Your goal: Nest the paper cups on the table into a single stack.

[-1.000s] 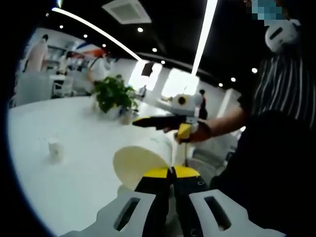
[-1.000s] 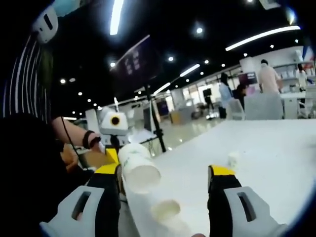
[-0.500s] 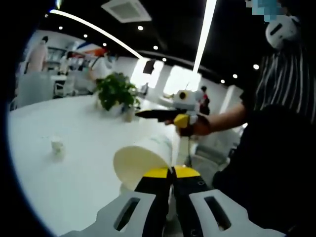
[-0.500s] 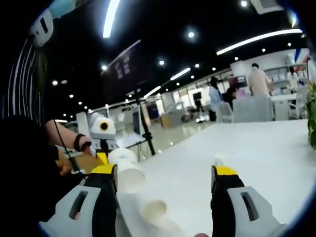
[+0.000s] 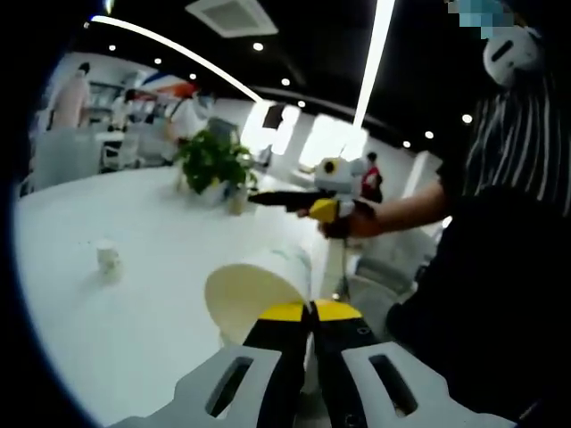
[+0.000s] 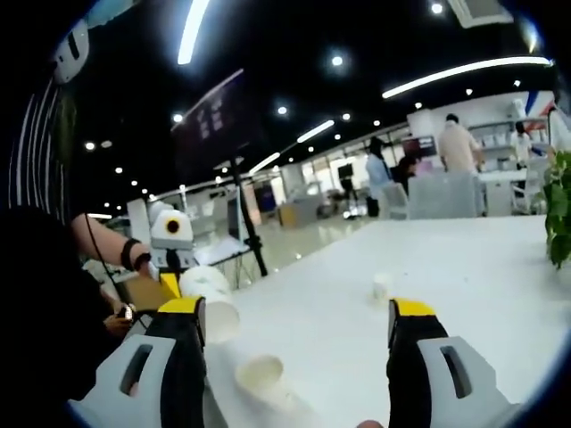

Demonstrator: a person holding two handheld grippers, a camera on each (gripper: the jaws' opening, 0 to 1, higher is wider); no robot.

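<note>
My left gripper [image 5: 310, 308] is shut on the rim of a white paper cup [image 5: 254, 294], held tilted above the table with its mouth facing the camera. The same cup [image 6: 212, 308] shows at the left of the right gripper view, under the left gripper [image 6: 173, 278]. My right gripper [image 6: 297, 308] is open, jaws wide apart, with nothing between them. Below it on the white table [image 6: 464, 267] a second cup [image 6: 260, 375] lies near, and a third small cup [image 6: 382, 285] stands farther off. That far cup [image 5: 107, 259] stands upright. The right gripper [image 5: 294, 200] hovers beyond the held cup.
A potted green plant [image 5: 212, 160] stands at the far side of the table, its leaves [image 6: 558, 209] at the right edge. A person's forearm [image 5: 401, 214] and striped top are at the right. People, chairs and desks fill the room behind.
The right gripper view has swung, so the left gripper with its cup sits lower and farther left, and plant leaves have entered at the right. The left gripper keeps its hold.
</note>
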